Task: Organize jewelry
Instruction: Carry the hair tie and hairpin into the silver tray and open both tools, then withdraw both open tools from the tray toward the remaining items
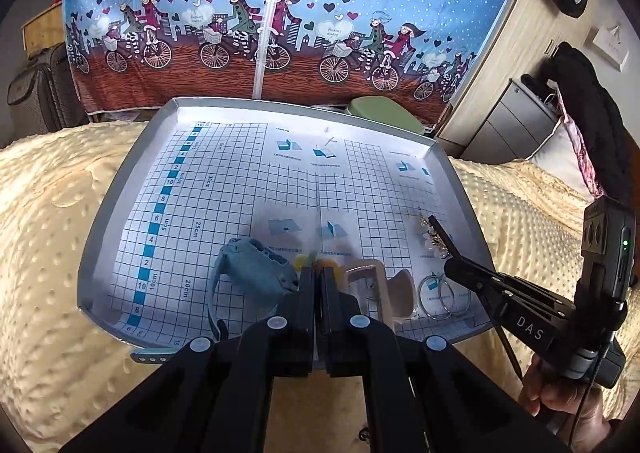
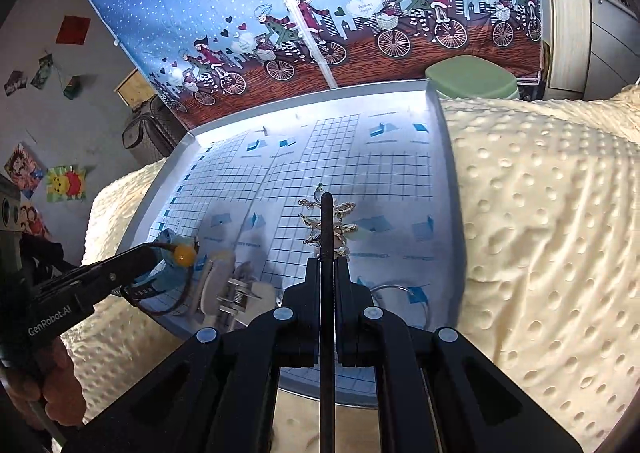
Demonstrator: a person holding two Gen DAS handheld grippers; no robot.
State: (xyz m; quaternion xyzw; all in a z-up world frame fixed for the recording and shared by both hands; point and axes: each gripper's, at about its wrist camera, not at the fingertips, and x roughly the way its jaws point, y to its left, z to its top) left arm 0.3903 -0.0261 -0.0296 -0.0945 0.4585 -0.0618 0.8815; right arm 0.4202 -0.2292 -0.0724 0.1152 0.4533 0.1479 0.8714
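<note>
A grey tray point(image 1: 120, 189) lined with grid paper lies on the bed and carries the jewelry. My left gripper point(image 1: 318, 279) is shut on a thin brown cord with an orange bead point(image 2: 184, 255), just above the tray's near edge. A blue watch point(image 1: 252, 269) lies to its left and a beige hair claw point(image 1: 380, 289) to its right. My right gripper point(image 2: 327, 267) is shut on a black stick point(image 2: 326, 221). The stick's tip reaches over a gold and pearl ornament point(image 2: 340, 227). Silver hoop earrings point(image 1: 440, 295) lie under the right gripper point(image 1: 452, 267).
A cream dotted blanket point(image 2: 540, 213) surrounds the tray. A green stool point(image 2: 472, 81) stands beyond the tray's far edge, in front of a printed blue fabric wardrobe point(image 1: 280, 13). A suitcase point(image 1: 40, 89) stands at the left, a cabinet point(image 1: 512, 121) at the right. A hand point(image 1: 560, 401) holds the right gripper.
</note>
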